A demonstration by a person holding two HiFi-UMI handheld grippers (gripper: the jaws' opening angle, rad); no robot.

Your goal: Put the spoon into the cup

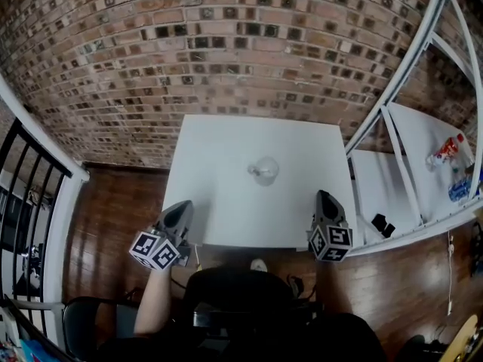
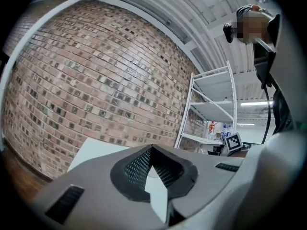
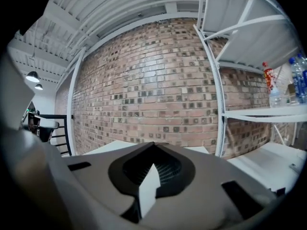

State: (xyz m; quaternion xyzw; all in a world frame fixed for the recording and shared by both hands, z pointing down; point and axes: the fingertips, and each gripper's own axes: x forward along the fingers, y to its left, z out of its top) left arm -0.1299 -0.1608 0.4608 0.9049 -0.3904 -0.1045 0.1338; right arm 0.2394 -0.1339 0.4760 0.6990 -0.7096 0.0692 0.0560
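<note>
White table holds one clear cup. Two grippers, left and right, hover at its near edge, both clenched on nothing.

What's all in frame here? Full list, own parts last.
table: one, white, middle, against the wall
cup: one, clear, centre of the table; I cannot tell whether a spoon is inside
wall: one, red-brown brick, behind the table
shelf unit: one, white, right of the table
bottles: at least two, one with red, one with blue, on the shelf unit at far right
small object: one, black, on the lower shelf
railing: one, black, far left
floor: brown wood, around the table
forearm: one, bare, lower left
left claw: one, grey, near left table edge, shut, empty
right claw: one, grey, near right table edge, shut, empty
</note>
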